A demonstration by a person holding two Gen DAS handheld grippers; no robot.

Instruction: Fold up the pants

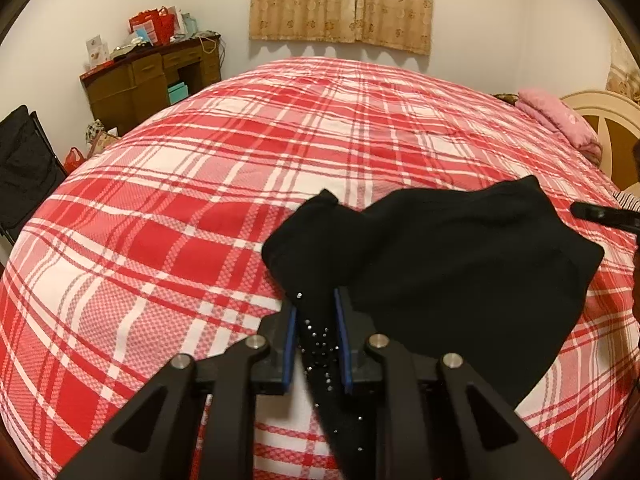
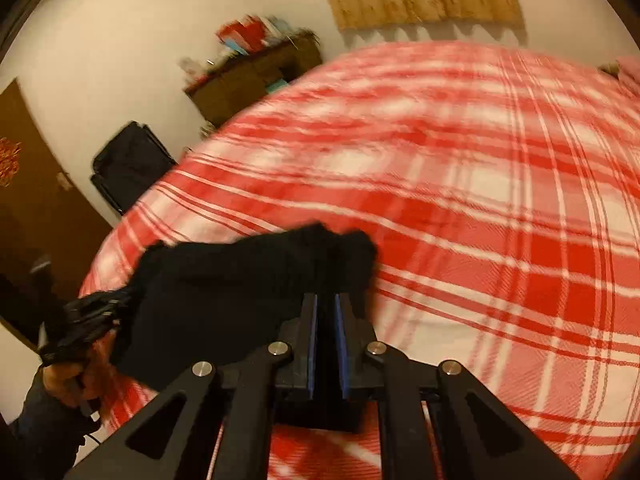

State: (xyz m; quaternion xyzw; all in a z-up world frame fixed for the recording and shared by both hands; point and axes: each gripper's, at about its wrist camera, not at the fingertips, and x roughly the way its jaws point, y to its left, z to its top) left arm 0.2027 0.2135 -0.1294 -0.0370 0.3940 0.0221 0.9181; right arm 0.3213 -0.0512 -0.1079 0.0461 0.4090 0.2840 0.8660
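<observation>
Bed (image 1: 200, 208): fills most of both views, red/white plaid cover, smooth w/ slight wrinkles.

Walls: pale, plain. Curtain (image 1: 340, 0), beige w/ floral band, hangs on far wall above bed's far edge.

Desk (image 1: 152, 80): brown wood, far-left corner beside bed; top crowded w/ red bags, boxes, cards; teal box in its open niche.

Black folding chair (image 1: 24, 160): against left wall, near bed's left edge. Brown door (image 2: 24, 184) at left in right wrist view.

Headboard (image 1: 612, 128): cream, at right edge; pink folded blanket (image 1: 556, 116) lies on bed just in front of it.

Pants (image 1: 460, 264): black, bunched, on bed's near part, partly lifted at the near edges. One section w/ small shiny studs runs back between left gripper's fingers.

Left gripper (image 1: 316, 300): black frame, blue pads; fingers stand a little apart, studded cloth between them, pads not clearly pressing on it.

Right gripper (image 2: 326, 300): same build; fingers nearly together, narrow gap filled w/ black cloth, pinching pants' edge. View is motion-blurred.

Hand (image 2: 76, 376): person's left hand, dark sleeve, seen at lower left of right wrist view on left gripper's handle.
</observation>
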